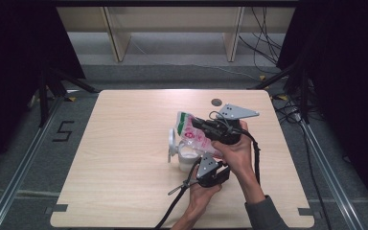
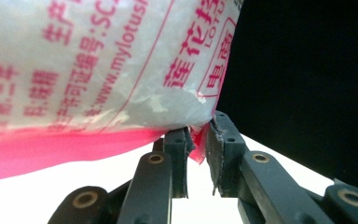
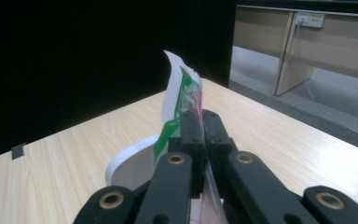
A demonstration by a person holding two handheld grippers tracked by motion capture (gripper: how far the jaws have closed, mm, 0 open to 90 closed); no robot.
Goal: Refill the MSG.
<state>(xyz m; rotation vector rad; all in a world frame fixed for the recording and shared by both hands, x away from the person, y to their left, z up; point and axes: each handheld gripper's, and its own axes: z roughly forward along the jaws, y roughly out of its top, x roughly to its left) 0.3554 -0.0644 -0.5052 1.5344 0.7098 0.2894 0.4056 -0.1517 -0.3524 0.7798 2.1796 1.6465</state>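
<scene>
Over table (image 1: 124,158), both grippers pinch bag (image 1: 191,132).

The bag (image 2: 98,65) looks like thin see-through plastic. It is shiny and a bit crinkly, with pink print on it and a smooth pink strip along its edge. Its top end (image 3: 179,88) is white and green, and it looks thin and bendy.

The cup (image 1: 188,157) looks like smooth white plastic, and its lid (image 1: 172,143) does too.

The table (image 1: 124,158) looks like light wood with fine lines in it. It is smooth and not shiny.

The left gripper (image 2: 196,158) has black matt arms with small brass-coloured rings. Its pads (image 2: 220,154) look like rough dark rubber. The right gripper (image 3: 200,135) has the same black matt finish. The plate (image 1: 237,112) on top is grey, flat and dull, like metal.
</scene>
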